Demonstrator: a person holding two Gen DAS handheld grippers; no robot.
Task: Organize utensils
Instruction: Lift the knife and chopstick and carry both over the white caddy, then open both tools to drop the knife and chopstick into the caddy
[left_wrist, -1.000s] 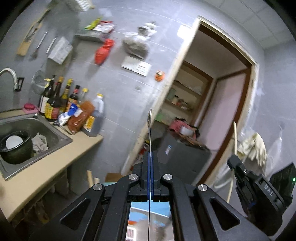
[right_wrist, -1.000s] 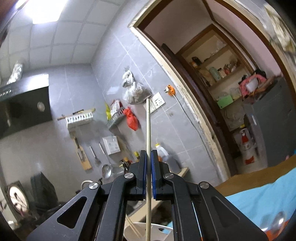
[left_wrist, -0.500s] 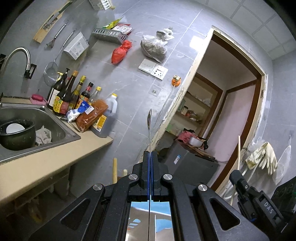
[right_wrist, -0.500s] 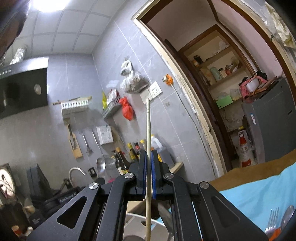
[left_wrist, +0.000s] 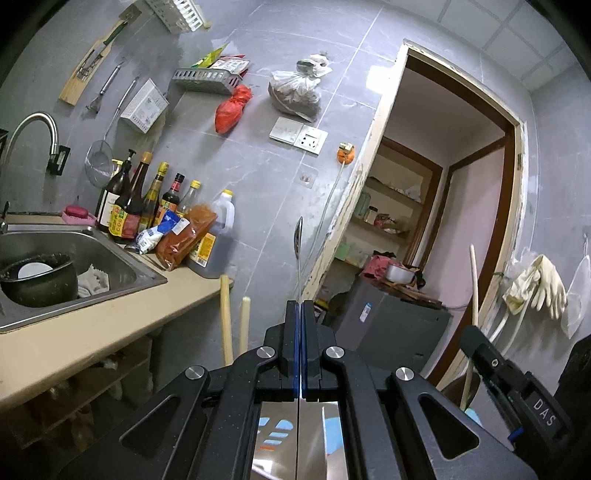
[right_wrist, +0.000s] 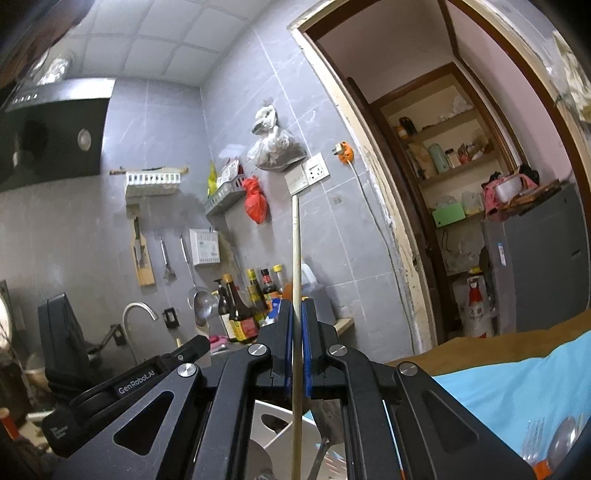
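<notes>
My left gripper (left_wrist: 299, 306) is shut on a thin metal utensil (left_wrist: 297, 254) seen edge-on, which stands upright above the fingers. My right gripper (right_wrist: 296, 304) is shut on a wooden chopstick (right_wrist: 295, 251), held upright. Below the right gripper lies a white utensil holder (right_wrist: 275, 430) with a metal utensil (right_wrist: 325, 439) in it. Two wooden sticks (left_wrist: 233, 325) rise just left of the left gripper. The right gripper and its chopstick (left_wrist: 473, 280) show at the right in the left wrist view. The left gripper's body (right_wrist: 122, 387) shows at the left in the right wrist view.
A counter (left_wrist: 74, 332) with a steel sink (left_wrist: 110, 258), a pot (left_wrist: 37, 280) and several bottles (left_wrist: 147, 206) lies to the left. A doorway (left_wrist: 443, 221) opens ahead. A blue cloth (right_wrist: 517, 387) covers the table, with a spoon (right_wrist: 561, 443) on it.
Both grippers have tilted and shifted: the sink and bottles slid right and down in the left wrist view, and the wooden sticks came into sight. Both grips stayed shut.
</notes>
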